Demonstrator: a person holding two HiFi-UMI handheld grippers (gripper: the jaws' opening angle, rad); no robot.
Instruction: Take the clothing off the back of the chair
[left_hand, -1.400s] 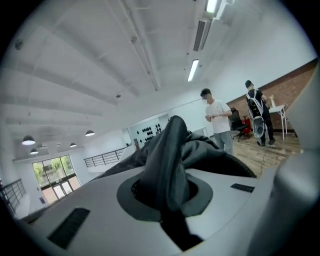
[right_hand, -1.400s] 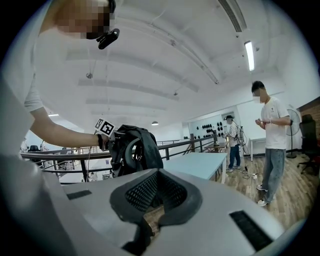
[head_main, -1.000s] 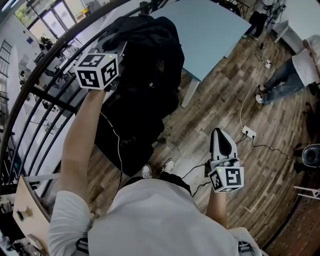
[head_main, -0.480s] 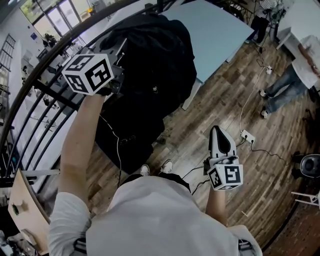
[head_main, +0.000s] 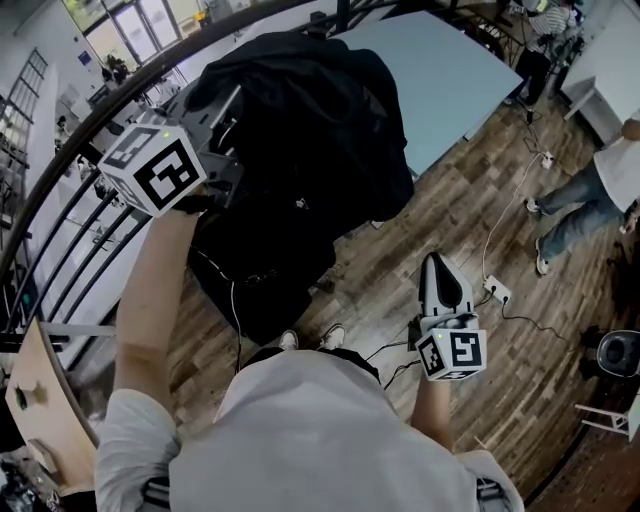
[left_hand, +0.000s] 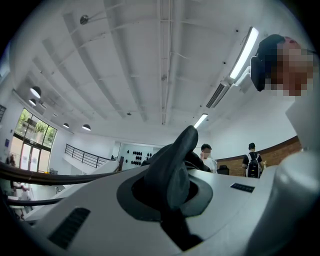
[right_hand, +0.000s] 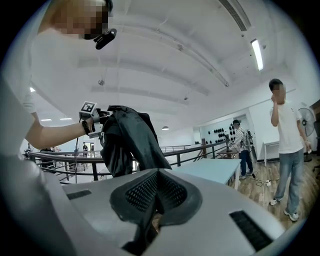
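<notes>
A black jacket (head_main: 310, 130) hangs bunched from my left gripper (head_main: 232, 105), which is raised at the upper left and shut on its cloth. A dark fold of the jacket (left_hand: 175, 170) is pinched between the jaws in the left gripper view. The jacket's lower part drapes over and in front of the black chair (head_main: 255, 285) below it; whether they still touch I cannot tell. My right gripper (head_main: 438, 265) is held low on the right over the floor, shut and with nothing in it. Its camera shows the jacket (right_hand: 127, 142) dangling from the left gripper (right_hand: 95, 117).
A light blue table (head_main: 450, 70) stands right behind the jacket and chair. A black railing (head_main: 60, 170) curves along the left. A person (head_main: 590, 195) stands at the right. A power strip (head_main: 497, 290) and cables lie on the wooden floor.
My left gripper has risen and drifted left with the jacket, which now hangs higher and spreads wider above the chair. The right gripper has stayed still.
</notes>
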